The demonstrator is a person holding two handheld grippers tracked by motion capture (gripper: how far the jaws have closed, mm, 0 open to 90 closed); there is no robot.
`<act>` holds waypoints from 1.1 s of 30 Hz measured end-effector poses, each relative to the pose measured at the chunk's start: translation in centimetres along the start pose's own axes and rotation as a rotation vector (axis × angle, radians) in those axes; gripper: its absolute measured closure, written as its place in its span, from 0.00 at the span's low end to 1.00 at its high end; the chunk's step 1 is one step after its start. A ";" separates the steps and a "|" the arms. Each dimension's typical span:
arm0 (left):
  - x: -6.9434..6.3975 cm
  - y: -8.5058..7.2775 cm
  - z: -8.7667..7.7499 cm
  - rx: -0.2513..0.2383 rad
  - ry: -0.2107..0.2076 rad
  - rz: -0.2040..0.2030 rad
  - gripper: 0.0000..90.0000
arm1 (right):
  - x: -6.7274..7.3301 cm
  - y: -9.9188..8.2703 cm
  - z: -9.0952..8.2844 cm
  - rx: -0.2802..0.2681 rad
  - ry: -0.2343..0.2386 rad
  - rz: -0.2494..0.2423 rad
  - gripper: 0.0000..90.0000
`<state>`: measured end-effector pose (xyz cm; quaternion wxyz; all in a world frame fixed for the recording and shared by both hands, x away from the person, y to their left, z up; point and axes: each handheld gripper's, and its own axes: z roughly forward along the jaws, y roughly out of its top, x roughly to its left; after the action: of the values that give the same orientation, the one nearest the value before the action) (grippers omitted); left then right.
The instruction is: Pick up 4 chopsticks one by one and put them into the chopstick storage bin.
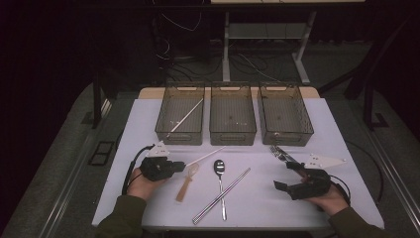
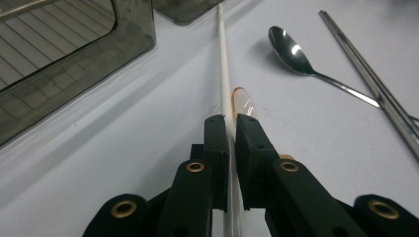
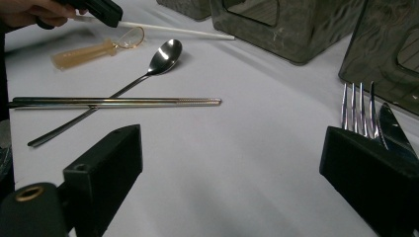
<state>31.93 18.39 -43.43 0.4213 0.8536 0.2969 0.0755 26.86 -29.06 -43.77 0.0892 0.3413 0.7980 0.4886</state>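
My left gripper (image 1: 182, 164) (image 2: 231, 123) is shut on a thin white chopstick (image 1: 205, 155) (image 2: 223, 59), which points toward the bins. Just under its jaws lies an amber plastic spoon (image 1: 187, 181) (image 2: 242, 104). To the right of that, a metal spoon (image 1: 219, 183) (image 2: 289, 49) lies crossed by a pair of metal chopsticks (image 1: 221, 196) (image 3: 118, 102). My right gripper (image 1: 286, 175) (image 3: 232, 153) stands open and holds nothing. A fork (image 1: 278, 152) (image 3: 356, 111) and a knife (image 3: 393, 126) lie just beyond its right jaw.
Three dark see-through bins stand in a row at the far side: left (image 1: 179, 136), middle (image 1: 233, 135), right (image 1: 287, 137). A second white chopstick (image 1: 187, 116) lies in the left bin. The table's front edge (image 1: 237, 227) is near my forearms.
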 end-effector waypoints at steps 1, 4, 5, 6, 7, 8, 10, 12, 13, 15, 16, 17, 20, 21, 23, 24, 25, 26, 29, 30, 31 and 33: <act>0.1 0.0 -0.2 -0.004 -0.006 -0.004 0.93 | 0.0 0.0 0.0 -0.001 0.000 0.000 0.11; 0.1 0.1 -0.5 -0.025 -0.022 -0.035 0.93 | 0.0 0.0 0.0 -0.001 -0.001 0.000 0.11; 0.2 0.1 -0.6 -0.031 -0.025 -0.041 0.93 | 0.0 0.0 0.0 -0.001 -0.001 0.000 0.11; 0.2 0.2 -0.7 -0.031 -0.027 -0.042 0.93 | 0.0 0.0 0.0 -0.001 -0.001 0.000 0.11; 0.2 0.2 -0.9 -0.031 -0.030 -0.038 0.93 | 0.0 0.0 0.0 -0.002 -0.001 0.000 0.11; 0.1 0.2 -1.0 -0.038 -0.033 -0.039 0.93 | 0.0 0.0 0.0 -0.002 -0.001 0.000 0.11; 0.0 0.4 -1.2 -0.047 -0.039 -0.035 0.93 | 0.0 0.0 0.0 -0.003 -0.001 0.001 0.10; -0.1 0.5 -1.4 -0.053 -0.044 -0.030 0.93 | 0.0 0.0 0.0 -0.002 -0.001 0.000 0.11; -0.1 0.6 -1.5 -0.054 -0.046 -0.026 0.93 | 0.0 0.0 0.0 -0.001 -0.001 0.001 0.11; -0.2 0.7 -1.7 -0.057 -0.048 -0.019 0.93 | 0.0 0.0 0.0 -0.001 -0.001 0.002 0.11; -0.3 0.7 -1.8 -0.061 -0.047 -0.018 0.93 | 0.0 0.0 0.0 -0.001 -0.001 0.002 0.11; -0.4 0.8 -1.9 -0.066 -0.049 -0.014 0.93 | 0.0 0.0 0.0 -0.002 -0.001 0.001 0.11; -0.6 1.0 -2.2 -0.075 -0.049 -0.010 0.93 | 0.0 0.0 0.0 -0.002 -0.001 0.002 0.11; -0.6 1.1 -2.3 -0.075 -0.048 -0.007 0.93 | -0.1 0.0 0.0 -0.004 -0.002 -0.003 0.11; -0.7 1.2 -2.5 -0.085 -0.044 -0.006 0.93 | 0.0 0.0 0.0 -0.001 -0.002 0.001 0.11; -0.8 1.3 -2.6 -0.090 -0.042 -0.012 0.93 | 0.0 0.0 0.0 -0.001 -0.002 0.002 0.11; -0.9 1.4 -2.6 -0.094 -0.043 -0.014 0.93 | -0.1 0.0 0.0 -0.001 -0.002 0.002 0.11; -1.0 1.5 -2.7 -0.098 -0.042 -0.015 0.93 | -0.1 0.0 0.0 -0.001 -0.002 0.002 0.11; -1.1 1.8 -3.0 -0.107 -0.035 -0.014 0.93 | 0.0 0.0 0.0 0.000 -0.003 0.003 0.11; -1.1 1.9 -3.1 -0.108 -0.034 -0.013 0.93 | 0.0 0.0 0.0 0.000 -0.003 0.002 0.11; -1.1 1.9 -3.2 -0.112 -0.031 -0.016 0.93 | 0.0 0.0 0.0 0.000 -0.003 0.003 0.11; -1.1 2.1 -3.4 -0.119 -0.027 -0.017 0.93 | -0.1 0.0 0.0 0.000 -0.003 0.003 0.11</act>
<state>30.69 19.11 -39.58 0.4760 0.8254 0.2935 0.0779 26.90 -29.09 -43.79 0.0899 0.3431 0.7975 0.4880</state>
